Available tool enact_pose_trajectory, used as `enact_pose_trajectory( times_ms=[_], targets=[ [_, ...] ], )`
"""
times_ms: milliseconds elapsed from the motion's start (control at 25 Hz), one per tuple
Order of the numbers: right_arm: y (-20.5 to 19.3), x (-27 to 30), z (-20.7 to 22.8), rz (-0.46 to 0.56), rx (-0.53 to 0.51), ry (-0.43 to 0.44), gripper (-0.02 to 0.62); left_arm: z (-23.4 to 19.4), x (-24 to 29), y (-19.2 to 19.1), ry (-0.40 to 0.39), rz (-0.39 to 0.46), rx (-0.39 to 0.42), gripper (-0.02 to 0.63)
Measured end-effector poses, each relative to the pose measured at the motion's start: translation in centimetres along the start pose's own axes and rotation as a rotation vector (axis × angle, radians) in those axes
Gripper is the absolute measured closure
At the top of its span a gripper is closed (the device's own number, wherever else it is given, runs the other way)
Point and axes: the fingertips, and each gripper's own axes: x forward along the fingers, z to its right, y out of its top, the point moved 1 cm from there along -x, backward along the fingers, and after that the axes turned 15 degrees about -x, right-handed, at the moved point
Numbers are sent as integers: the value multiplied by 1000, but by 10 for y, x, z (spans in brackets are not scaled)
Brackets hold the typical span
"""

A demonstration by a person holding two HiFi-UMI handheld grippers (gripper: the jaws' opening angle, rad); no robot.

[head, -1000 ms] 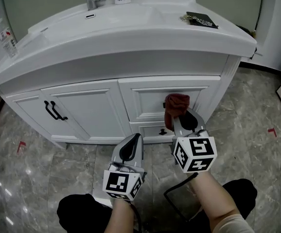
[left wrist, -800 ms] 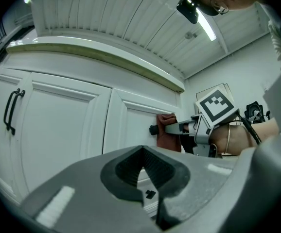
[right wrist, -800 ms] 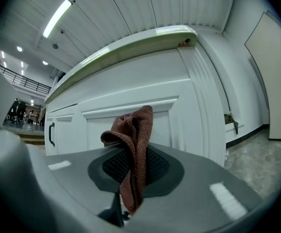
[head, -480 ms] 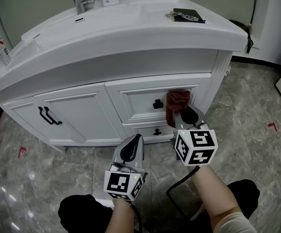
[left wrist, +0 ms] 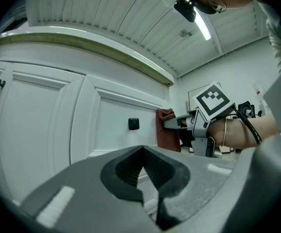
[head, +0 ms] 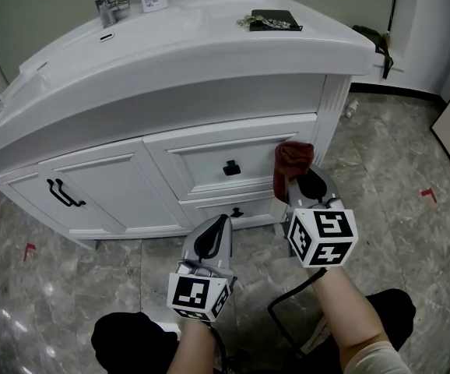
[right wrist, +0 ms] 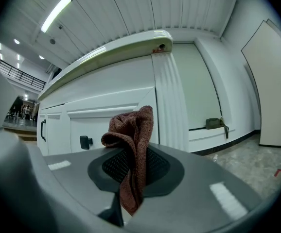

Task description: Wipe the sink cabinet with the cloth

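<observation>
A: Where is the cloth?
B: My right gripper has it, jaws pinched tight on its middle fold, by the right end of the top drawer on the cabinet
A: How will it handle?
B: Soft, light and floppy, I think, so holding the bunch is best. My left gripper has its jaws pressed together, holding nothing

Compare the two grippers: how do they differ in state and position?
The right gripper holds the red cloth; the left gripper has nothing between its fingers. The right gripper is up at the upper drawer's right end; the left gripper sits lower, short of the cabinet. Both are shut.
</observation>
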Motion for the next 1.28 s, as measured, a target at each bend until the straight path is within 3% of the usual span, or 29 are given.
enact_pose_trajectory(
  times_ms=[160,320,920,1280],
  targets=[
    [-9,-7,20,-22,50,-69,515,4,1,-1,-10,-2,4,606],
    [-13,-12,12,-29,70,-61,517,-3,-4,0,4,3,-4,606],
    [-25,21,-184,-55,66,271,517,-87,-73,28,173,71,-51,606],
    [-12,52,-234,-25,97,338,517,-117,-98,35,231,95,-59,606]
  ],
)
